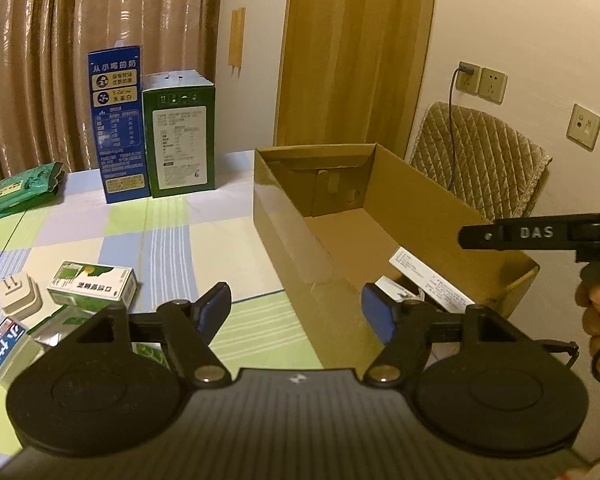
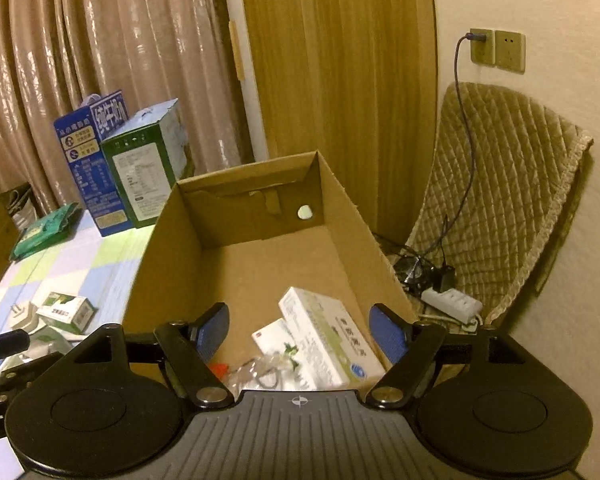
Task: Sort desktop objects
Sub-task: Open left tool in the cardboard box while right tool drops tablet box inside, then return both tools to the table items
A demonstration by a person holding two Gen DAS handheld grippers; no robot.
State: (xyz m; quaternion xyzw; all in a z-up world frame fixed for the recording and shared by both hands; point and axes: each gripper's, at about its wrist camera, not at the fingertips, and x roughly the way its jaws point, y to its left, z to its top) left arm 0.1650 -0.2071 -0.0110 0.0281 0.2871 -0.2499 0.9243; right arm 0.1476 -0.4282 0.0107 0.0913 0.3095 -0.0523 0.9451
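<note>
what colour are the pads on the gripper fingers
Blue, on black arms. The pads show best in the right wrist view.

One open cardboard box [image 2: 172,240] sits on a checked tablecloth [image 1: 204,232]. Inside it lie two white medicine boxes [image 2: 324,332]. Two tall cartons [image 1: 118,120] stand at the back. One small green-and-white box [image 1: 92,286], one white plug [image 1: 18,294] and two green packets [image 1: 20,190] lie on the cloth.

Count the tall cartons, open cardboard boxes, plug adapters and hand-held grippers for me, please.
Tall cartons: 2, the blue carton and the green carton
Open cardboard box: 1
Plug adapter: 1
Grippers: 2, the left gripper and the right gripper
Total: 6
</note>
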